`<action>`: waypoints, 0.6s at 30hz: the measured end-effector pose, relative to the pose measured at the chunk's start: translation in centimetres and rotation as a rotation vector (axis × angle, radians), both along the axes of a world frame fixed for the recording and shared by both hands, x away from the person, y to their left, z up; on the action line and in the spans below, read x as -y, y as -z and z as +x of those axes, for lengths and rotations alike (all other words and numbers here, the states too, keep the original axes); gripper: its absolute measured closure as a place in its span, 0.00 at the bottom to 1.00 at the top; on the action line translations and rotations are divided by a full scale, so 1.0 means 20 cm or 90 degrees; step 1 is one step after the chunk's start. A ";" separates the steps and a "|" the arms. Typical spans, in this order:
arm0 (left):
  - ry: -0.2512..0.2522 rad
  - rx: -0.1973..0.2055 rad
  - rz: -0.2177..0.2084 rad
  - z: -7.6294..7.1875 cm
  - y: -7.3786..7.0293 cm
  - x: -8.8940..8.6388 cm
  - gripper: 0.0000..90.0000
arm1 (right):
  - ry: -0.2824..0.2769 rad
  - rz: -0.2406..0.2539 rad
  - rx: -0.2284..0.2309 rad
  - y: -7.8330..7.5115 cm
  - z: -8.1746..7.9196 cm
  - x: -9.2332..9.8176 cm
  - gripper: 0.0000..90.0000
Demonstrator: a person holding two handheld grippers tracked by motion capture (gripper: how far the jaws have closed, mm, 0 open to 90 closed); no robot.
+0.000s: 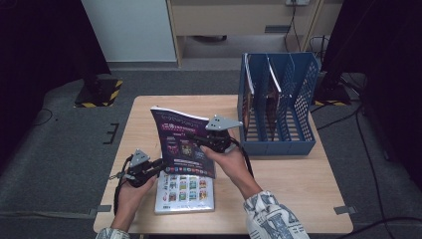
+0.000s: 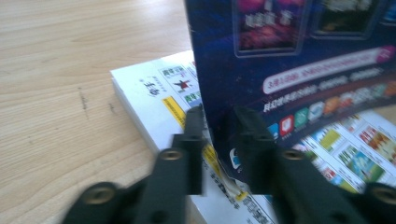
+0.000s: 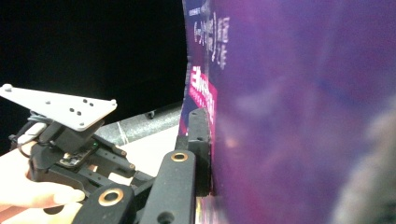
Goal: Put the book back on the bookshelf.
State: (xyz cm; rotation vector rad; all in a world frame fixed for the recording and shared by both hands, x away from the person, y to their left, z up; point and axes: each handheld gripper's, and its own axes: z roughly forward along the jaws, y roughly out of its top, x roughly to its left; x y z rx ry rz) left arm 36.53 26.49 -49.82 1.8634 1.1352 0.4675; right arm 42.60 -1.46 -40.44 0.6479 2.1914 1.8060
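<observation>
Standing over the wooden table (image 1: 298, 174), the person works a gripper in each hand on a purple magazine (image 1: 183, 142) held upright near the table's middle. Farthest left, at about eight o'clock from that magazine, the left gripper (image 1: 160, 165) reaches toward its lower corner; in the left gripper view its jaws sit one on each side of the cover's bottom edge (image 2: 219, 140), with a clear gap showing on at least one side, so they straddle the page rather than pinch it. Just below the purple magazine, at six o'clock, a second magazine (image 1: 185, 191) with a white cover and small coloured squares lies flat on the table, and the upright one stands on or just over its top edge. Moving right, the right gripper (image 1: 196, 138) comes in from about three o'clock and is clamped on the purple magazine; in the right gripper view the one jaw that shows lies flush against the cover (image 3: 289, 116), with the left gripper (image 3: 70, 154) visible beyond. Farther right, at two o'clock, a blue file rack (image 1: 278, 107) stands on the table, with a few magazines already upright in its left slots.
</observation>
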 end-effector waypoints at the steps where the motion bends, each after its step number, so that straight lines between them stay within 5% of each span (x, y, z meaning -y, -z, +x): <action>1: -0.012 -0.010 -0.006 0.01 0.01 -0.01 0.53 | 0.000 -0.002 0.004 0.00 0.00 0.00 0.92; 8: -0.043 -0.017 0.004 0.02 0.02 -0.04 0.24 | 0.030 0.013 0.020 -0.06 0.00 0.03 0.92; 18: -0.065 -0.032 0.007 0.03 0.04 -0.05 0.13 | 0.081 0.022 0.027 -0.10 0.05 0.09 0.92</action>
